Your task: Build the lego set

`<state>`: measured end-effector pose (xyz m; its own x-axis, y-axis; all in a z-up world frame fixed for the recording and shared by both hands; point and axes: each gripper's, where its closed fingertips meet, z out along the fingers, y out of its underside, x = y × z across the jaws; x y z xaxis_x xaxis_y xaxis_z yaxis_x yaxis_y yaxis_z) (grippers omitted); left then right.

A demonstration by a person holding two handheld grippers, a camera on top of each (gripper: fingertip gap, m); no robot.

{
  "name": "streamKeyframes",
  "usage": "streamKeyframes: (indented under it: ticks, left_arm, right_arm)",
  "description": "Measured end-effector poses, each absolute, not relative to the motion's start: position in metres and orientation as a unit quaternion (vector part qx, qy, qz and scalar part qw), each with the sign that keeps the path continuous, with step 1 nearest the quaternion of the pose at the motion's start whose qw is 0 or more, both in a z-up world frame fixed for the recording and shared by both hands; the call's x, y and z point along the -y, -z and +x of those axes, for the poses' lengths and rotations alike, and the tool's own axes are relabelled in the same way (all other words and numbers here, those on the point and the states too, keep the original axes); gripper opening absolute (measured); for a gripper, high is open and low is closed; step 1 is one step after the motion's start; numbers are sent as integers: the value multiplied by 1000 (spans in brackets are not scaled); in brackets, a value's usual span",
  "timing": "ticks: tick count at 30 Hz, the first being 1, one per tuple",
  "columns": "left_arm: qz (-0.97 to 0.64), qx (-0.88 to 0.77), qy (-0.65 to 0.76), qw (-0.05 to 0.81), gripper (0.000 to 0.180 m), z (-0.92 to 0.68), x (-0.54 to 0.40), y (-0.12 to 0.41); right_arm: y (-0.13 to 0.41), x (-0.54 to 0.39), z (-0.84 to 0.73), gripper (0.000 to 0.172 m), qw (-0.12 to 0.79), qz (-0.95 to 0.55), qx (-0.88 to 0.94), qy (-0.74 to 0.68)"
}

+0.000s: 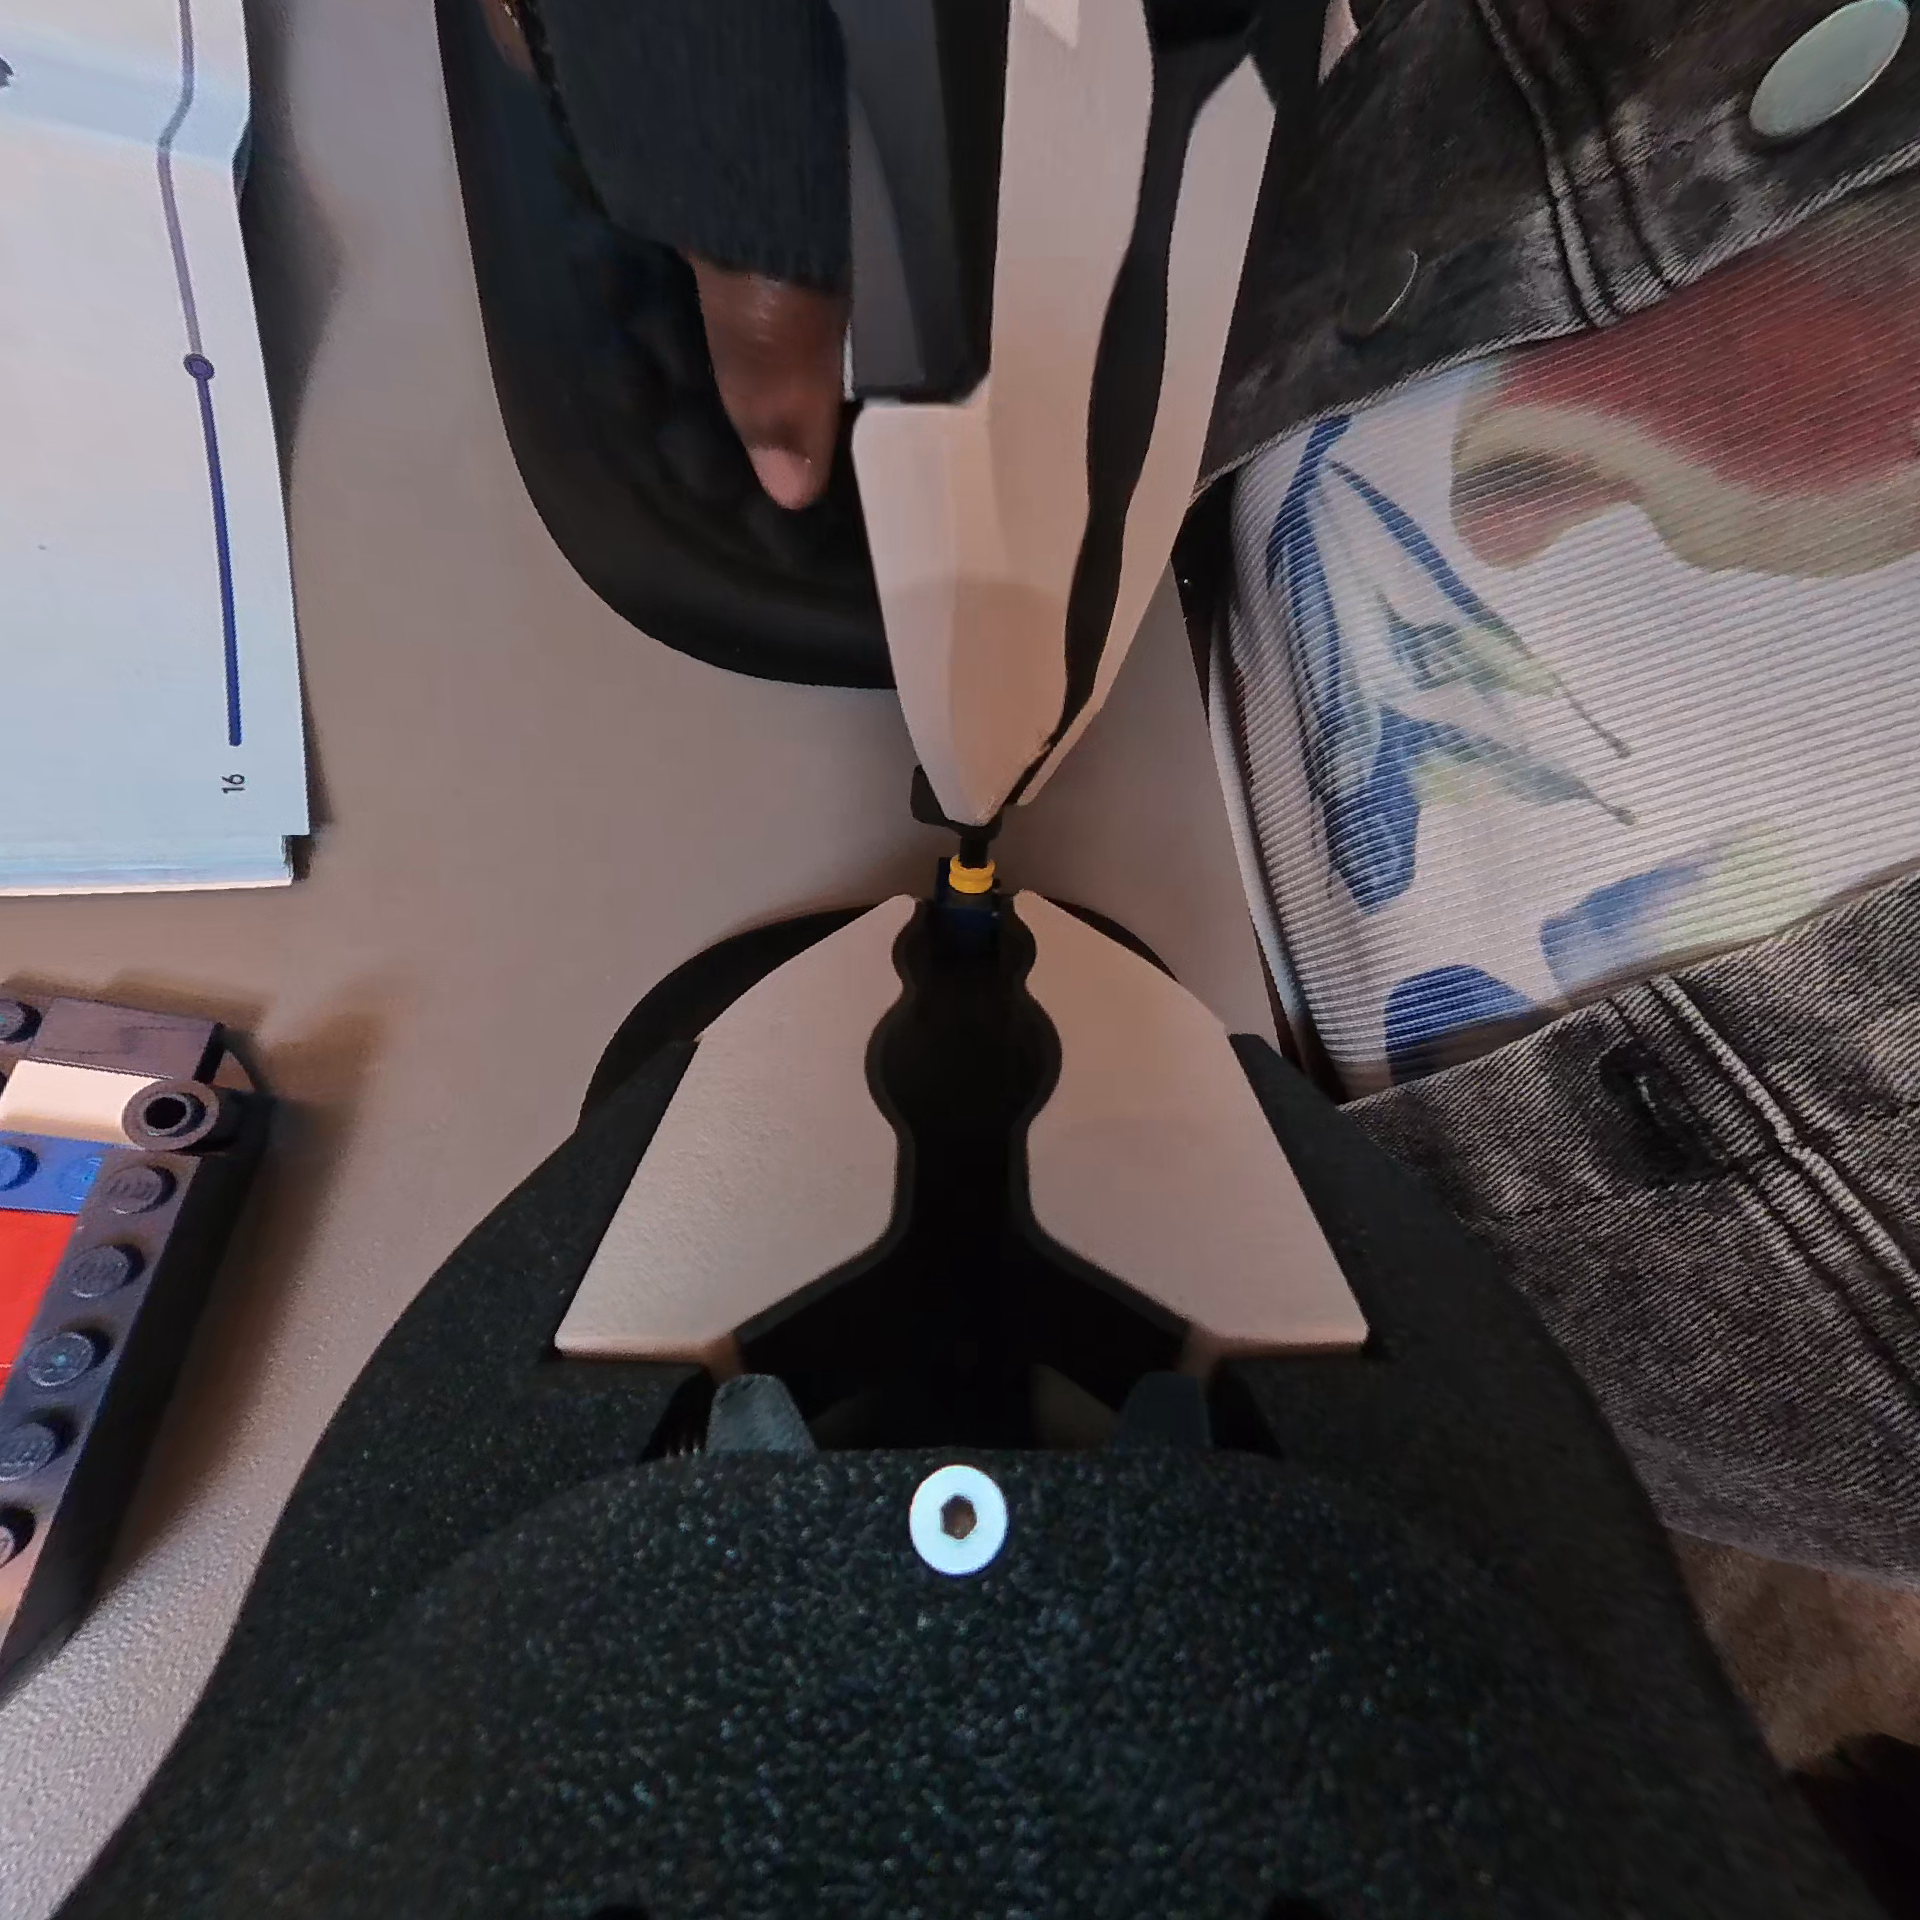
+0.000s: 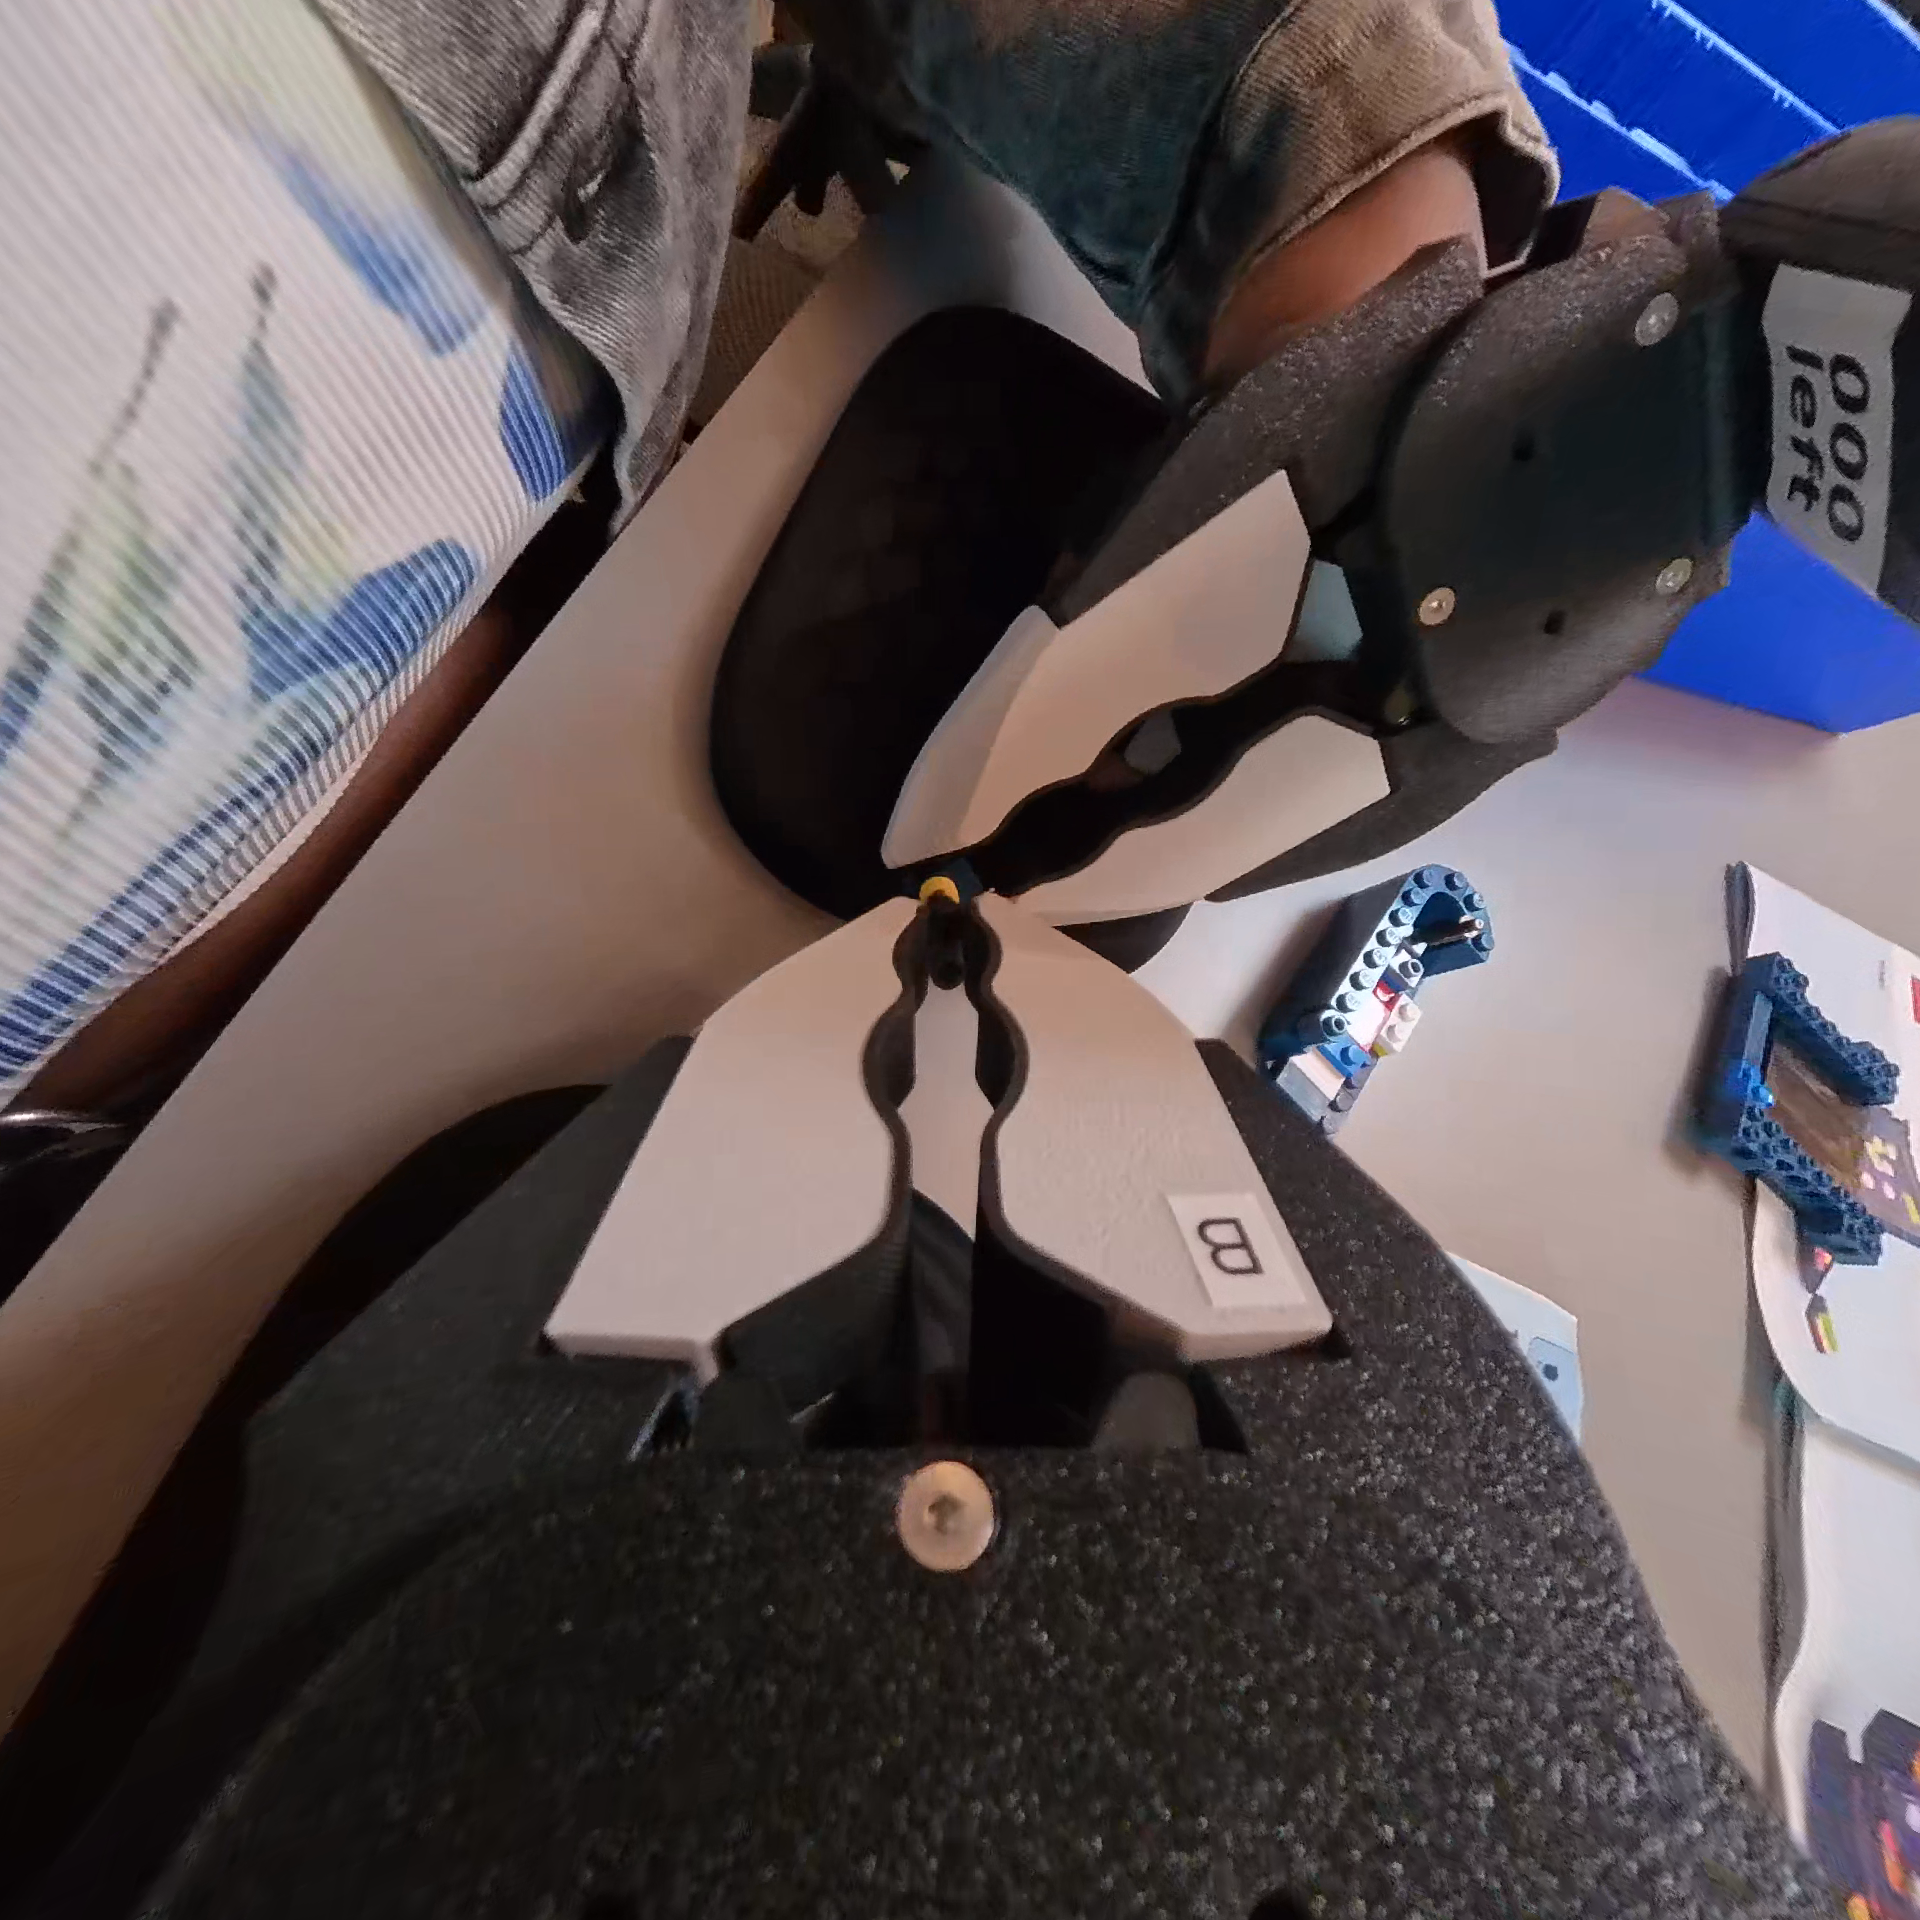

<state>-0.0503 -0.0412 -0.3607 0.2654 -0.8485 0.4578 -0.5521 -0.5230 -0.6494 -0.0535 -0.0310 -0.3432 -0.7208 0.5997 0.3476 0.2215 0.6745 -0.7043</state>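
I hold the small blue brick with yellow bush (image 1: pixel 968 891) in the left gripper (image 1: pixel 966 906); the right gripper (image 2: pixel 943 940) clamps the thin black axle pin (image 2: pixel 943 951), tip at the bush, not seated.

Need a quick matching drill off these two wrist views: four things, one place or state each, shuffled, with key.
1. blue brick
2. black pin
3. yellow ring
4. open booklet

a. gripped in the right gripper's tips
b. on the table, far left in the left wrist view
c. clamped in the left gripper's tips
d. round the pin, against the brick

Pairs: 1-c, 2-a, 3-d, 4-b
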Motion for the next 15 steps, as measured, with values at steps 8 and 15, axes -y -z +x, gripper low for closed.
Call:
streamKeyframes:
  ticks: [8, 15]
  left_arm:
    - [-777, -452, 403, 175, 12, -51, 42, 362]
    - [-776, -454, 401, 177, 12, -50, 42, 364]
  right_arm:
    - [350, 34, -55, 6, 323, -178, 892, -260]
    - [354, 42, -61, 0, 329, -170, 888, -274]
